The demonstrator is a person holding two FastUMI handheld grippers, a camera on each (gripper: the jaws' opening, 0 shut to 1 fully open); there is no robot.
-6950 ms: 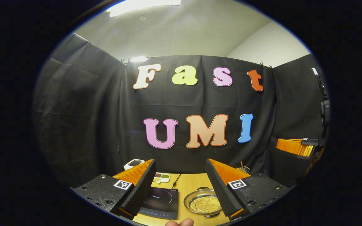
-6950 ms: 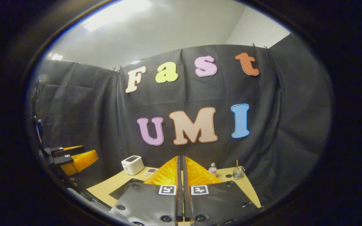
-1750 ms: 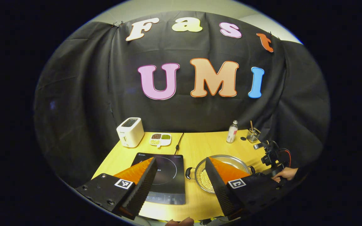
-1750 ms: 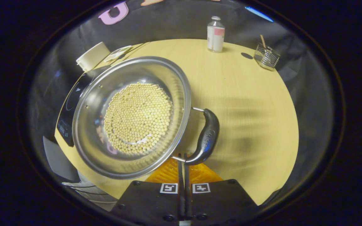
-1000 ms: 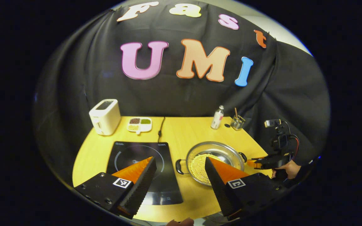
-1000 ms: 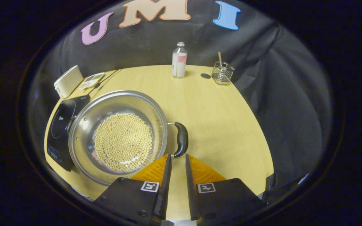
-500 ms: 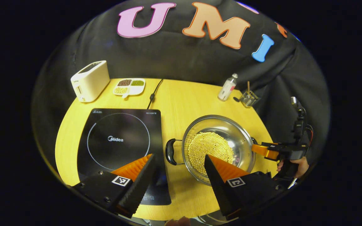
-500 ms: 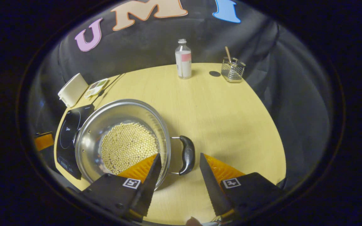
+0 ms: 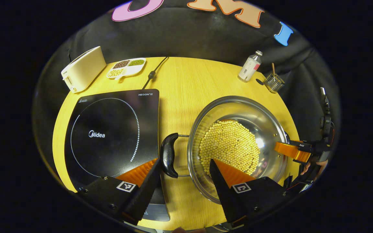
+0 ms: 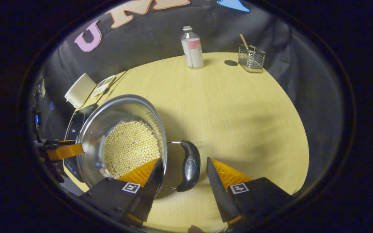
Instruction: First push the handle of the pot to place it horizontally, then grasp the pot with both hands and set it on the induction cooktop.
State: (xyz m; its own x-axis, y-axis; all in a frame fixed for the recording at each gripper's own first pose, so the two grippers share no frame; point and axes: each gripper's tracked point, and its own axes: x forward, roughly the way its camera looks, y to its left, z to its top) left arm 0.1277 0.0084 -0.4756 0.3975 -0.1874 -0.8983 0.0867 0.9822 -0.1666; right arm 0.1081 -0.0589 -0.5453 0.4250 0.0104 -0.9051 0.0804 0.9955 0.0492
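The pot [image 9: 235, 145], steel and holding small beans [image 9: 229, 146], sits just right of the cooktop [image 9: 112, 129]. Likely rigid, slippery and fairly heavy; grip both side handles. Left gripper [image 9: 183, 174] and right gripper [image 10: 185, 176] are wide open, each straddling a handle, holding nothing.

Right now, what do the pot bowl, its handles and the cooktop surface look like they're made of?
Round silver pot: polished metal, likely stainless steel, mirror reflections. Curved black pot handles: glossy, probably plastic, on wire brackets. Flat black induction cooktop: smooth, glass-like sheen, printed ring.
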